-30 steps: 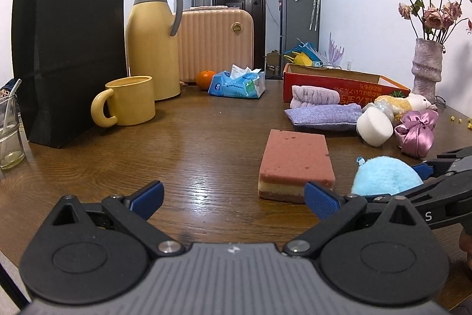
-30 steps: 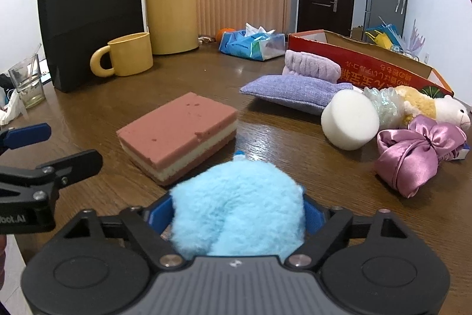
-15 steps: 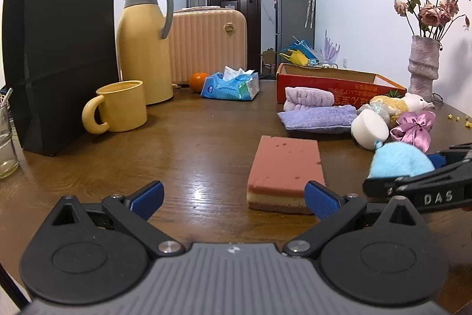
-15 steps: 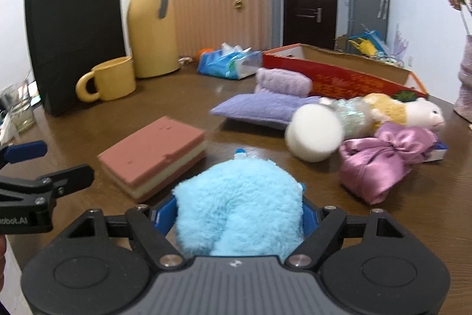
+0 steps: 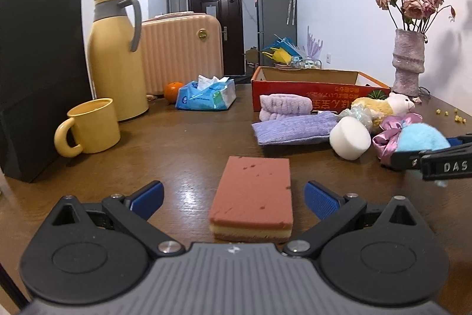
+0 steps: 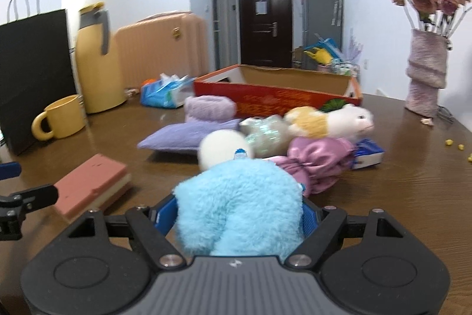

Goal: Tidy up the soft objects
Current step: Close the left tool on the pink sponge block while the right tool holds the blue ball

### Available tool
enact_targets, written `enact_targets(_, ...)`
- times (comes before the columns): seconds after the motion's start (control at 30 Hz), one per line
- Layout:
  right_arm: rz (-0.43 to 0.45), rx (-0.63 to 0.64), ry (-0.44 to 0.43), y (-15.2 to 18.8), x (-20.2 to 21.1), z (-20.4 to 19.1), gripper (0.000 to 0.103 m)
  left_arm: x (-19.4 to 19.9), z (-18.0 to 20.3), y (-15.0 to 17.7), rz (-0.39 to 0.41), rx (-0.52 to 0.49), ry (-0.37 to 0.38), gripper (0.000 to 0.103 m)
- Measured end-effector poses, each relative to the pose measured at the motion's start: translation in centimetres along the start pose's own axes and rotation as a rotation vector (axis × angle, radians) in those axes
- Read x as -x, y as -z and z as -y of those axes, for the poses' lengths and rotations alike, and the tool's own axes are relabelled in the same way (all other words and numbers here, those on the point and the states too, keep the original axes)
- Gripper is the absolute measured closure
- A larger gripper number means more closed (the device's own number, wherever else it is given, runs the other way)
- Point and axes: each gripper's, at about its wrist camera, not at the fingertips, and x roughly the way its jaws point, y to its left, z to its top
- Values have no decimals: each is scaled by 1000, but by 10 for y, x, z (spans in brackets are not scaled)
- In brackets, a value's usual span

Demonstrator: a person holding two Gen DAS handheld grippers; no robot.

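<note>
My right gripper (image 6: 239,214) is shut on a fluffy light-blue plush ball (image 6: 240,208) and holds it above the table; the ball also shows at the right of the left wrist view (image 5: 420,136). My left gripper (image 5: 233,197) is open and empty, with a pink and yellow sponge (image 5: 255,192) lying on the table between its fingers. Ahead lie a purple cushion (image 5: 295,127), a rolled lilac towel (image 5: 284,107), a white foam cylinder (image 5: 349,138), a pink satin bow pouch (image 6: 318,160) and a plush alpaca (image 6: 330,120). An open red cardboard box (image 6: 277,96) stands behind them.
At the left stand a black paper bag (image 5: 35,78), a yellow mug (image 5: 91,126) and a yellow thermos jug (image 5: 116,55). A tissue pack (image 5: 206,96), an orange (image 5: 173,90) and a beige suitcase (image 5: 183,49) are at the back. A vase of dried roses (image 5: 408,61) stands far right.
My right gripper has lifted the blue plush ball and carried it forward and right, toward the pile of soft things. My left gripper has shifted so the sponge now lies between its fingers.
</note>
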Motion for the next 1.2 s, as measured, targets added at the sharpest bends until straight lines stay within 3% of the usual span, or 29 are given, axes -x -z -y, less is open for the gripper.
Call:
enact_targets(0.47,49,-101,135,-6,1,64,23,-31,13,-12,-70,-34,5,0)
enact_targets(1.2,42,-134,113,-1,-2,73,23,-83,18,-10,-231,-24,-31,0)
